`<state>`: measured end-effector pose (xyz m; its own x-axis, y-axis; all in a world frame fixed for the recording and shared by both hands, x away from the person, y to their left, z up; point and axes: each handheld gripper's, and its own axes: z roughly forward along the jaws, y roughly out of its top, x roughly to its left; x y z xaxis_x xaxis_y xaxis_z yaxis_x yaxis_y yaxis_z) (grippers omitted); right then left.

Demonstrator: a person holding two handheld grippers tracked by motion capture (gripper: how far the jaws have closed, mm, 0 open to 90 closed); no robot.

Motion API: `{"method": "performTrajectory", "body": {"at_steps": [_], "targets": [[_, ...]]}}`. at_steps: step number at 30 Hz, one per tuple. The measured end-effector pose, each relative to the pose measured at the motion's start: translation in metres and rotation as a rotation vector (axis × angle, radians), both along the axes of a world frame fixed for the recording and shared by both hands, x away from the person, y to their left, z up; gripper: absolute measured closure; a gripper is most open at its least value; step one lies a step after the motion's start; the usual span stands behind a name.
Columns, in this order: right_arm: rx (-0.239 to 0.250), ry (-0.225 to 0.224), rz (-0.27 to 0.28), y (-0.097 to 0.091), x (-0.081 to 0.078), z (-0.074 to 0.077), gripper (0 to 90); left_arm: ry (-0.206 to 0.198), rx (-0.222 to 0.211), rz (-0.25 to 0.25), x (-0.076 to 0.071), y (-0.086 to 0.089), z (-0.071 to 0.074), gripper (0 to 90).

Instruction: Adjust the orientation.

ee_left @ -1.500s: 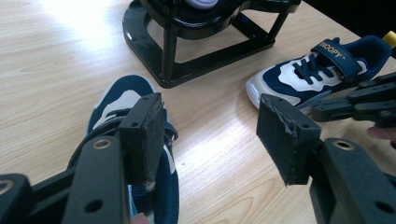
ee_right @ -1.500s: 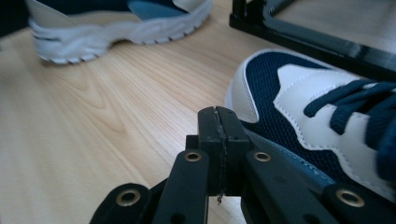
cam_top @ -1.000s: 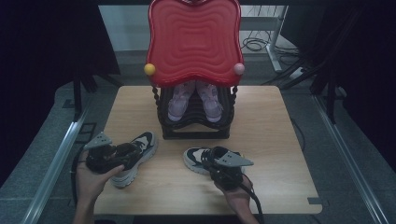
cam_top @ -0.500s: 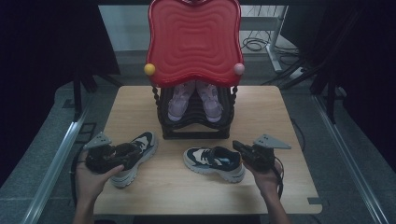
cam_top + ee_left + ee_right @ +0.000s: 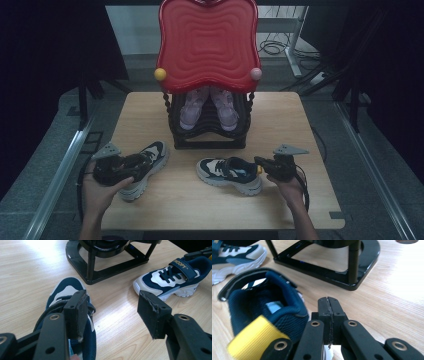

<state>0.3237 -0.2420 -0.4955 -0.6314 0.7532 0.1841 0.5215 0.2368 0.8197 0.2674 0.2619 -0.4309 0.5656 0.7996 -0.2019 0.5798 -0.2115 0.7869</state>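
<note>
a light wooden table (image 5: 150,115) is seen from above, with a black tiered shoe rack (image 5: 209,125) standing at its middle back. a wavy red plastic panel (image 5: 207,45) tops the rack, and a pair of lilac children's shoes (image 5: 209,107) is stored under it.

the left gripper (image 5: 132,167) is held at the table's left front, over a navy-and-white child's sneaker (image 5: 142,167) lying there with its toe toward the rack. in the left gripper view the jaws are spread wide; one pad is set inside the shoe's opening (image 5: 67,315), the other is over bare wood, so nothing is clamped.

a second navy-and-white sneaker with a strap (image 5: 229,174) is found on the table in front of the rack, right of centre, toe pointing left. the right gripper (image 5: 260,165) is placed just behind its heel. in the right gripper view the two pads (image 5: 329,308) are pressed flat together with nothing between them, beside the heel collar; a yellow pull tab (image 5: 253,337) is seen close by. contact with the heel cannot be told.
</note>
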Motion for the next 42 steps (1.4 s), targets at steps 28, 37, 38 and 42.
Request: {"method": "performTrajectory", "body": {"at_steps": [28,37,38,42], "targets": [[-0.062,-0.021,0.115,-0.003,-0.034,0.003,89.7,0.005,-0.008,0.004,0.001,0.004,-0.001,41.2],[-0.067,-0.021,0.129,-0.002,-0.049,0.004,89.7,0.003,-0.009,0.007,0.001,0.005,-0.001,41.2],[-0.068,-0.024,0.130,-0.003,-0.050,0.004,89.7,0.003,-0.009,0.008,0.001,0.006,-0.001,41.1],[-0.069,-0.021,0.133,-0.003,-0.056,0.004,89.7,0.005,-0.008,0.008,0.001,0.006,-0.001,41.1]]}}
